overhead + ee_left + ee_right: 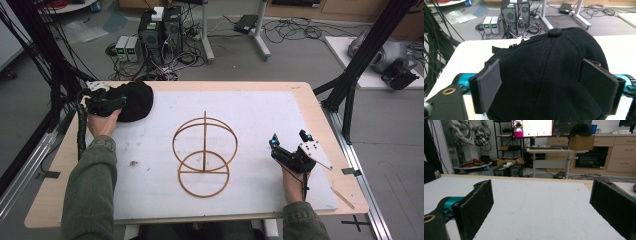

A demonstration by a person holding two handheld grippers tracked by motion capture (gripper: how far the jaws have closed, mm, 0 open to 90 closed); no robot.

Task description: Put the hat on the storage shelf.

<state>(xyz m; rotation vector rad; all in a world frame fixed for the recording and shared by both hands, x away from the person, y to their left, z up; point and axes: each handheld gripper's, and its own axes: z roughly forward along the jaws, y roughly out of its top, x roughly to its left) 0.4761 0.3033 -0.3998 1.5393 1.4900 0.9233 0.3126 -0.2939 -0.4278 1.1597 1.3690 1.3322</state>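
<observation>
A black cap [135,100] lies at the far left corner of the white mat [260,110]. My left gripper [117,104] reaches into it from the left. In the left gripper view the cap [549,72] sits between the two pads [489,82], which stand wide apart against its sides, so the left gripper [541,62] is open around it. A wooden stand of thin rings and a post [205,152] rises at the mat's middle. My right gripper [288,137] rests on the mat right of the stand, and it [541,182] is open over bare mat [536,205].
Computer towers [160,27] and loose cables sit on the floor beyond the table's far edge. Black frame posts [370,45] stand at both sides. A thin wooden stick [342,196] lies at the table's near right corner, and a small crumb [134,163] is on the mat.
</observation>
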